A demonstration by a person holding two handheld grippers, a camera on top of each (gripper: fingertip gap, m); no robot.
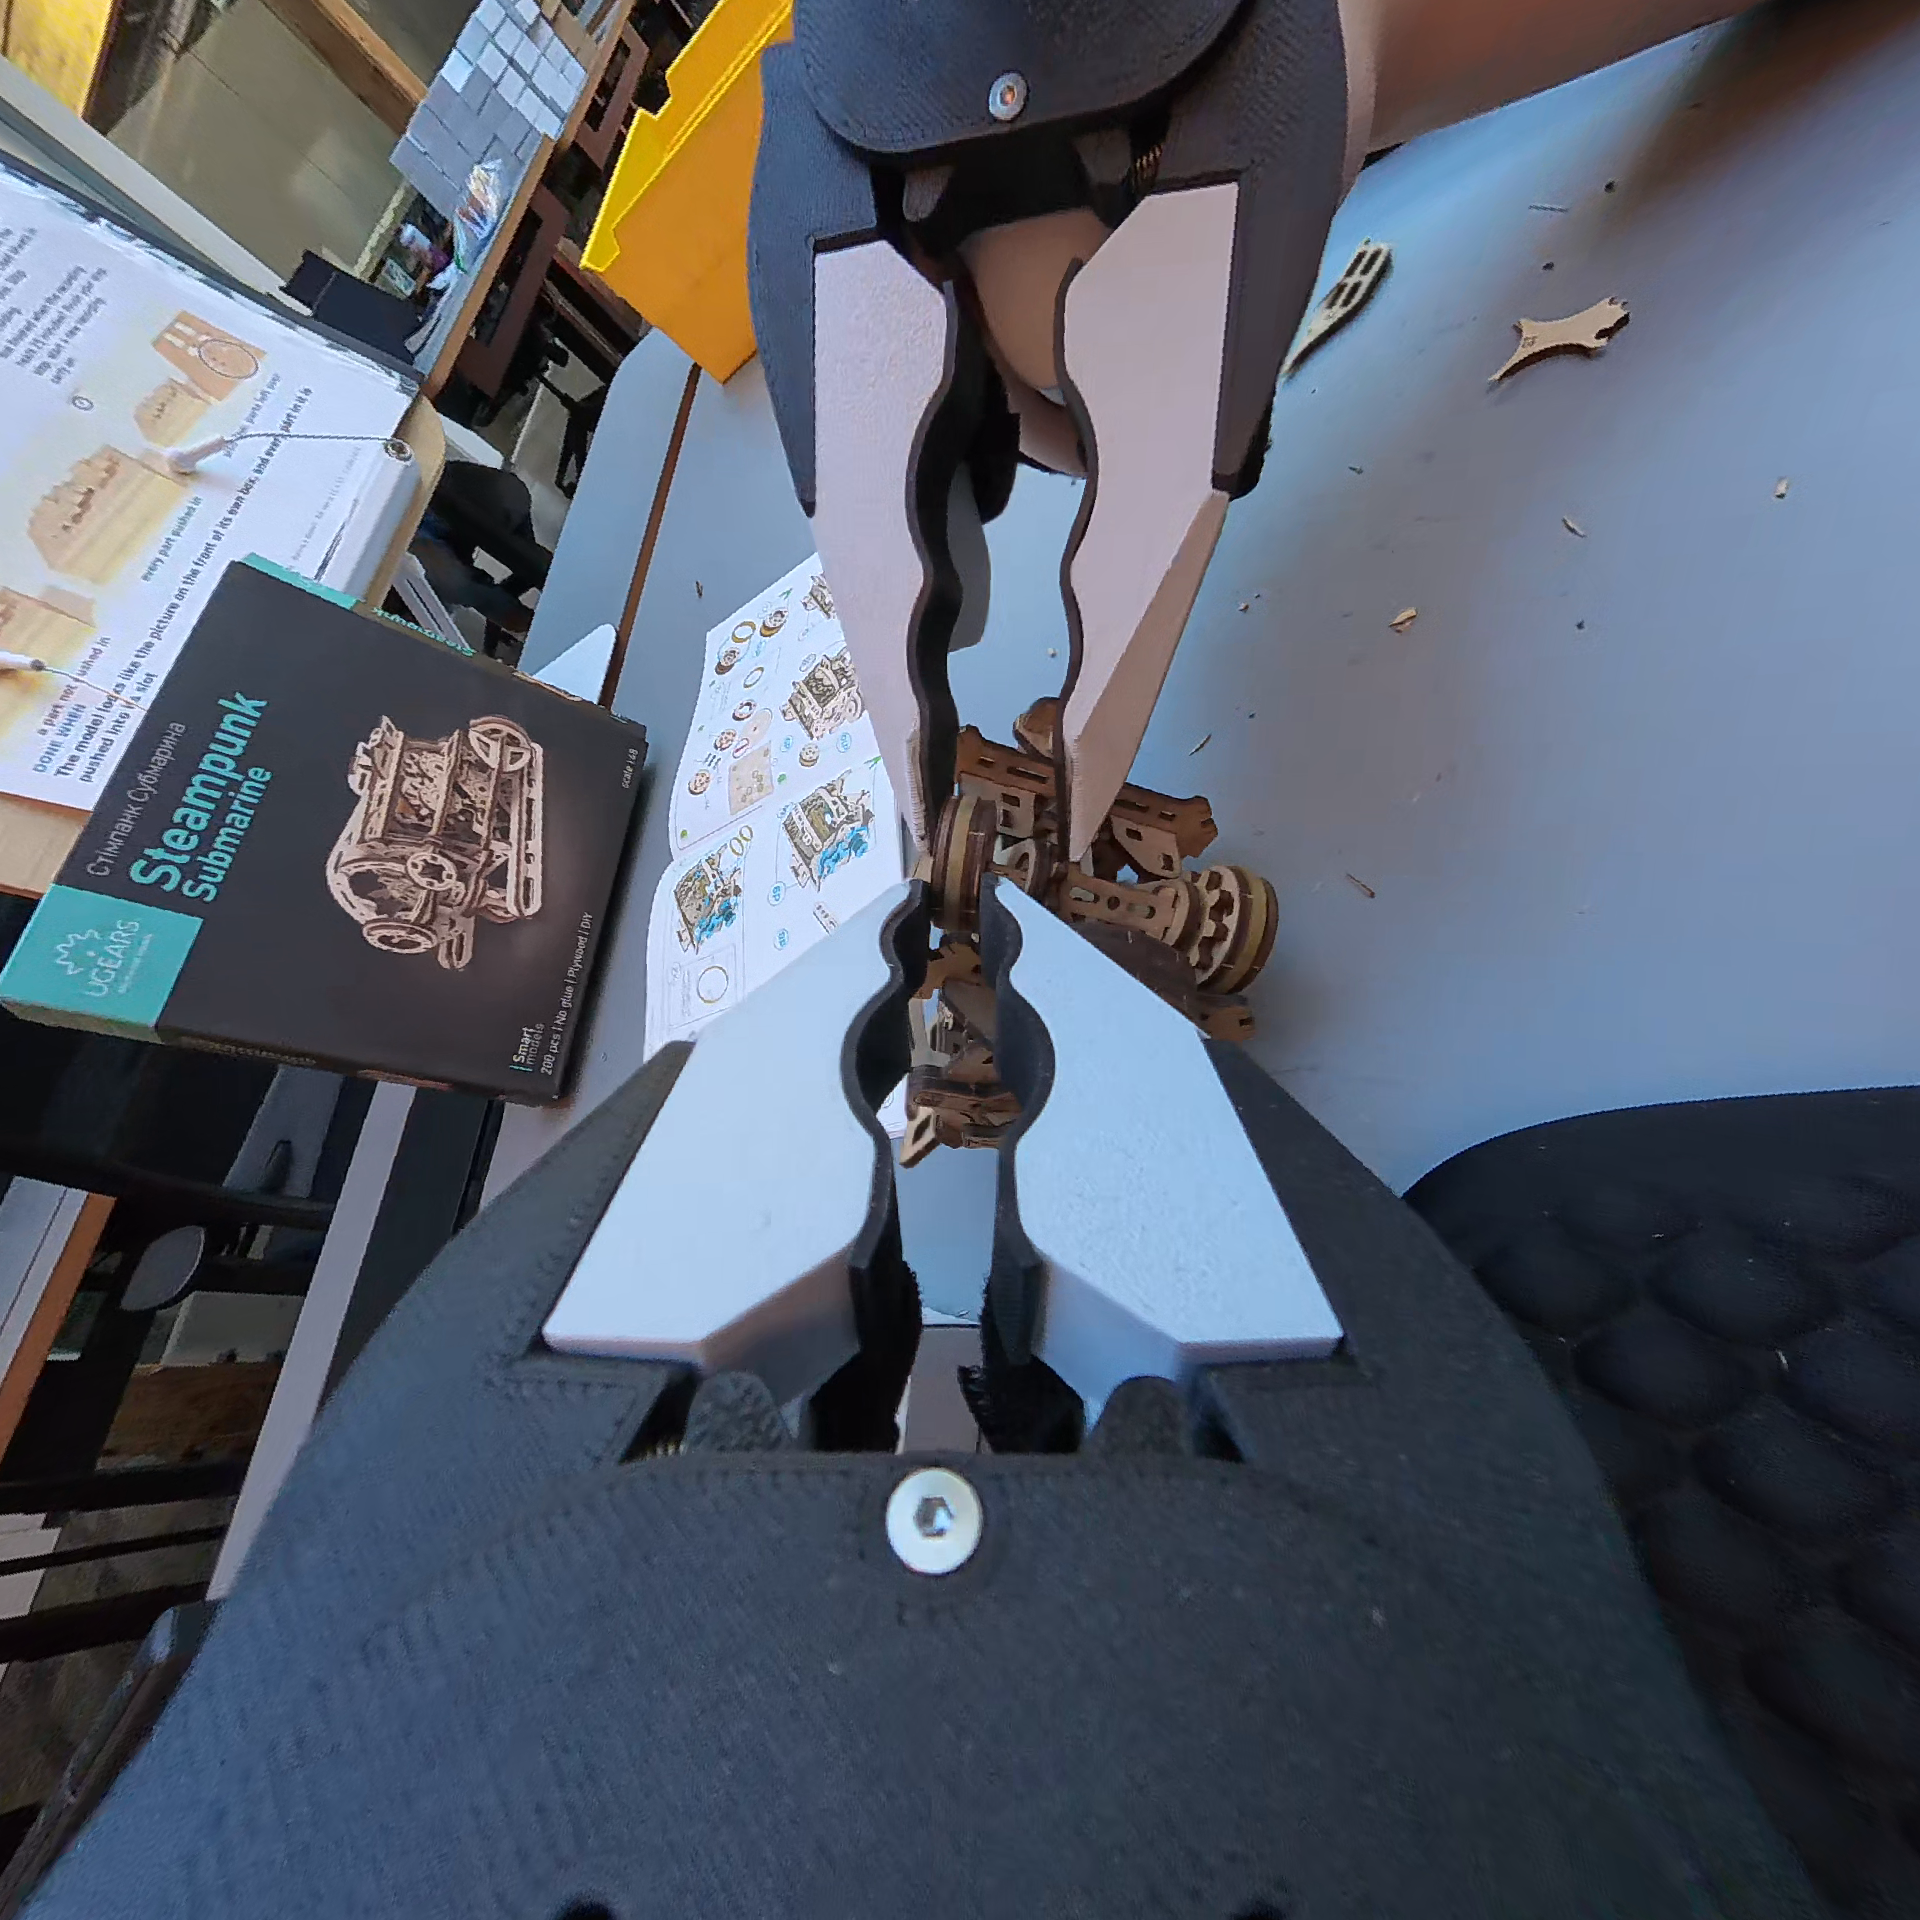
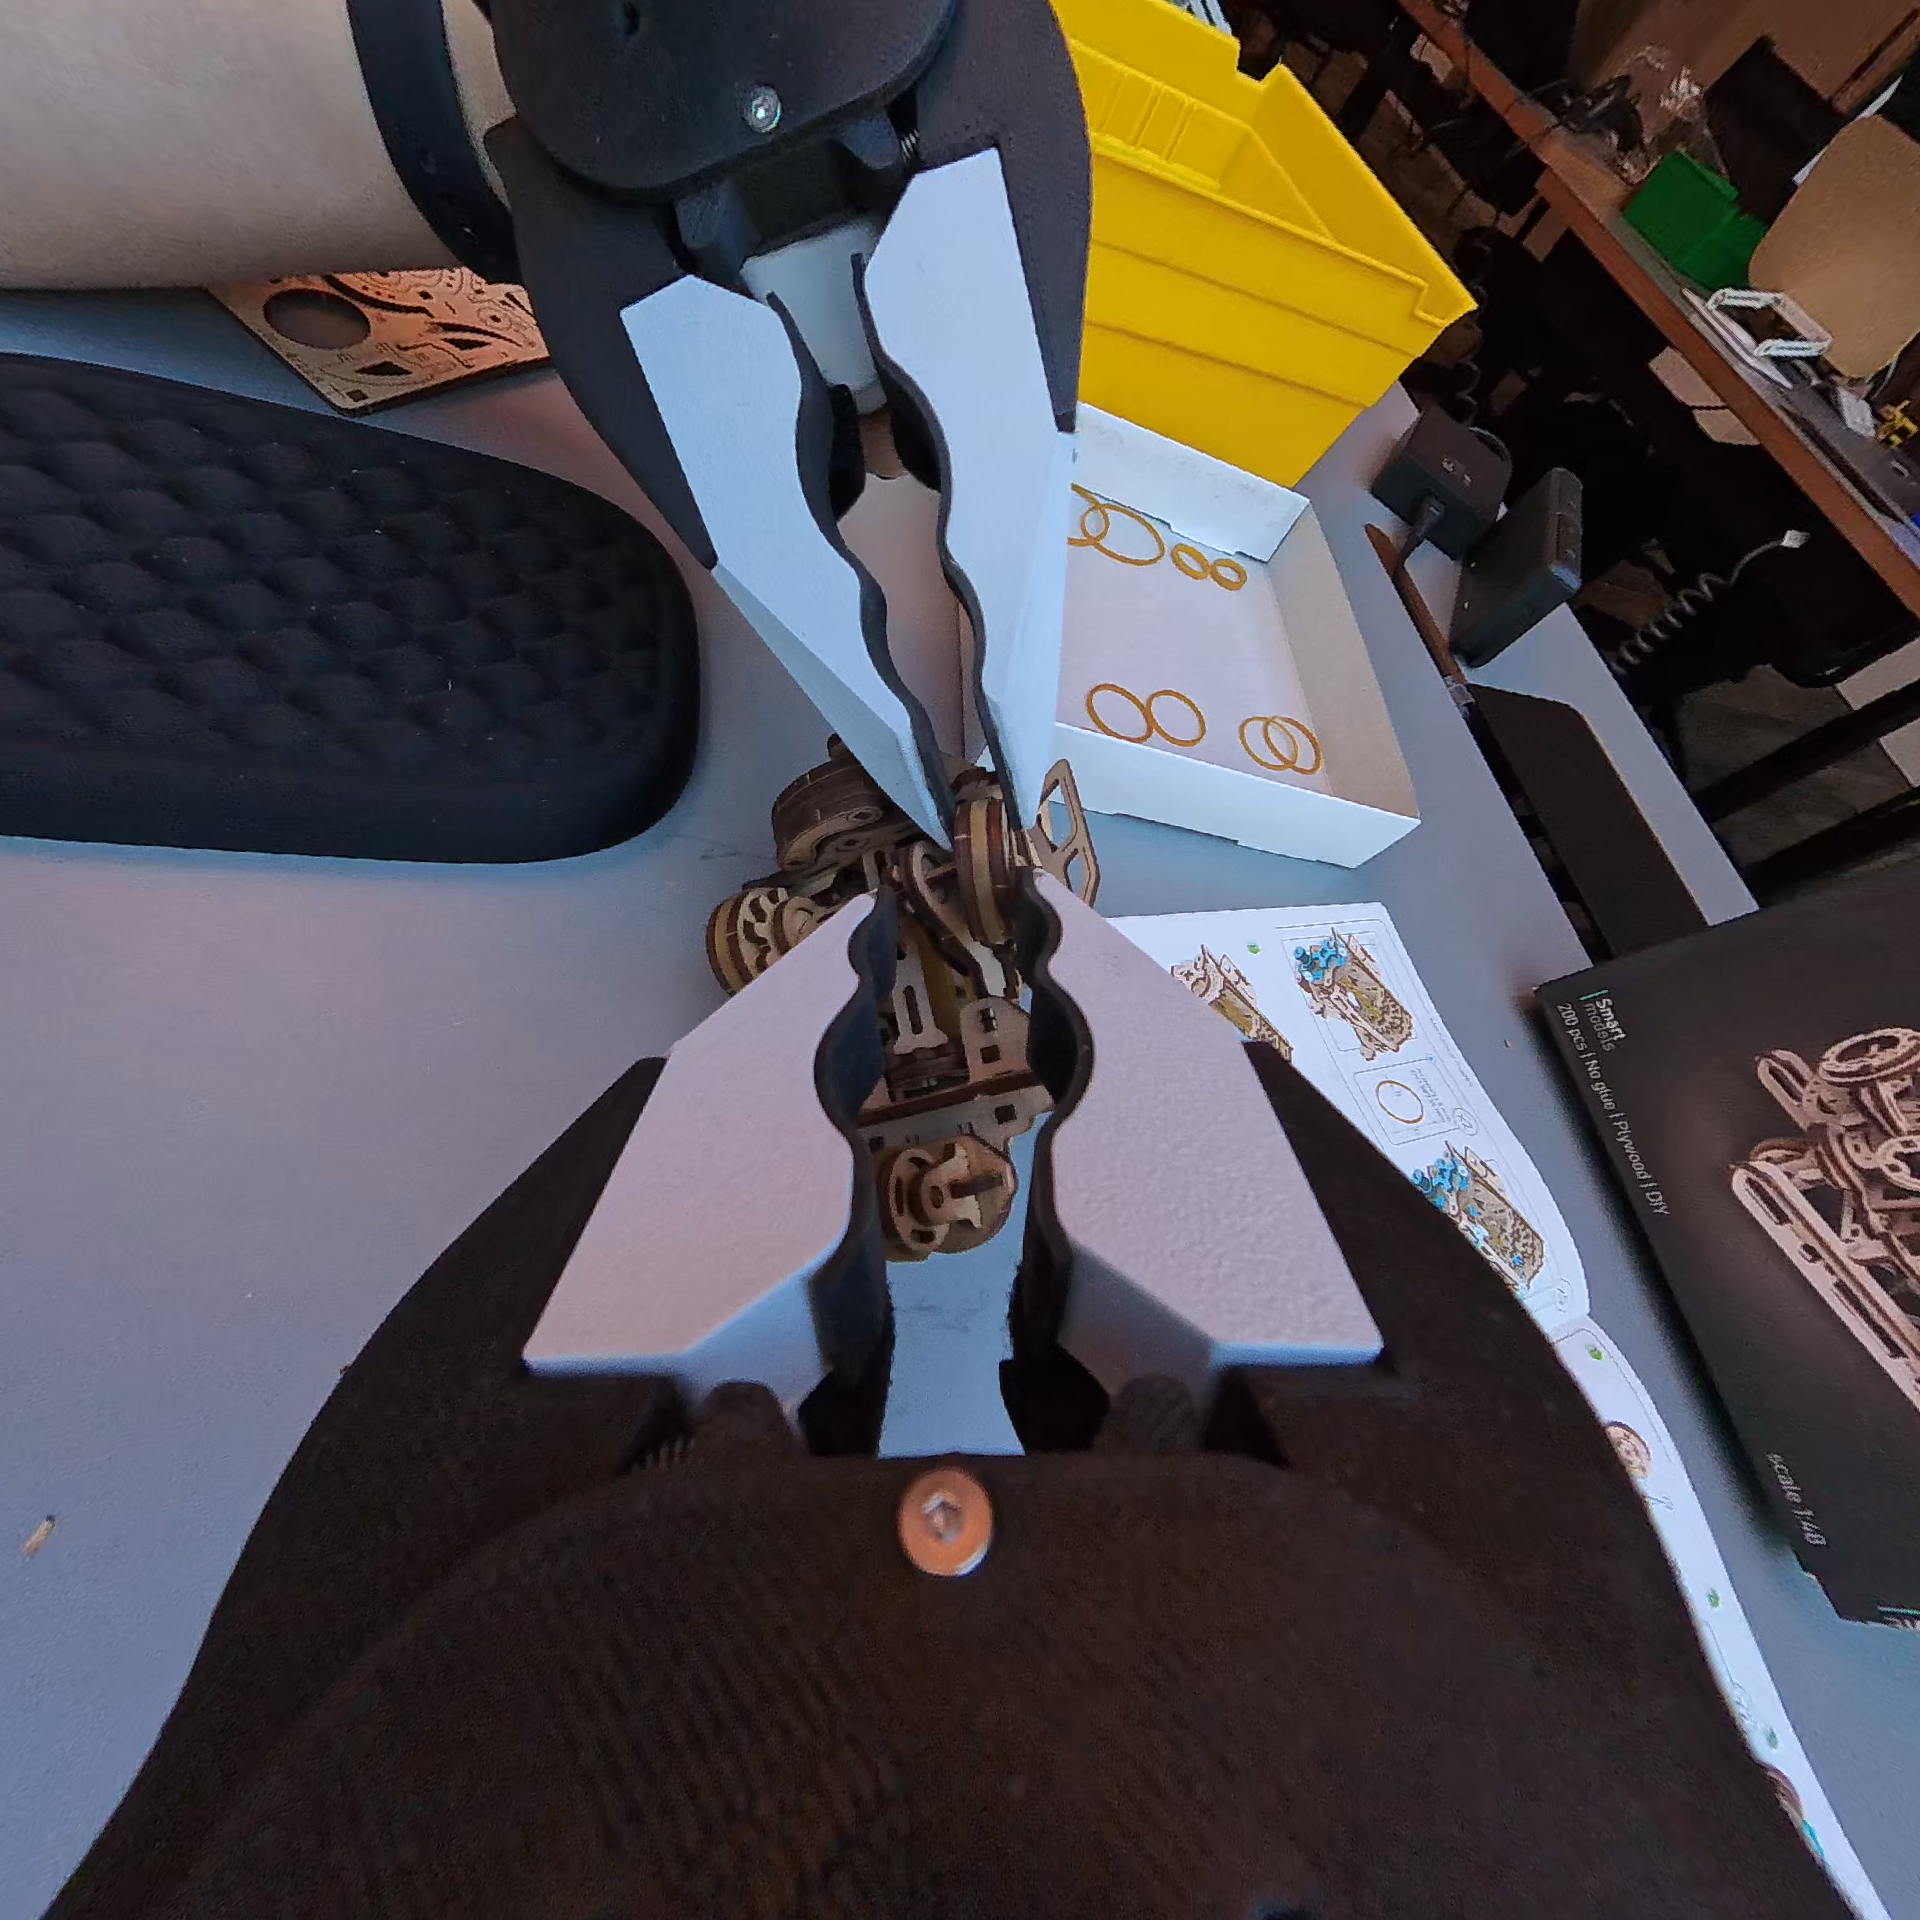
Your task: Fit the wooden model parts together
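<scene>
A partly built wooden model [image 1: 1143,894] lies on the grey table [image 1: 1558,831]. In the right wrist view it [image 2: 940,1060] shows between my fingers. My left gripper [image 1: 954,896] is closed on a round wooden wheel [image 1: 961,852] at the model's top. It comes in from above in the right wrist view [image 2: 975,816], pinching the same wheel [image 2: 982,842]. My right gripper [image 2: 954,906] is closed narrowly around the model's body just beside that wheel. In the left wrist view it reaches down from the top [image 1: 992,821]. The two grippers meet tip to tip.
A black model box [image 1: 343,831] and an open instruction booklet [image 1: 769,810] lie to one side. A black padded cushion [image 2: 312,623], a white tray [image 2: 1247,810] with rubber bands, a yellow bin [image 2: 1226,229], a cut-out wooden sheet [image 2: 395,332] and loose wooden scraps [image 1: 1558,338] surround the model. My two grippers' fingertips are within a few centimetres of each other.
</scene>
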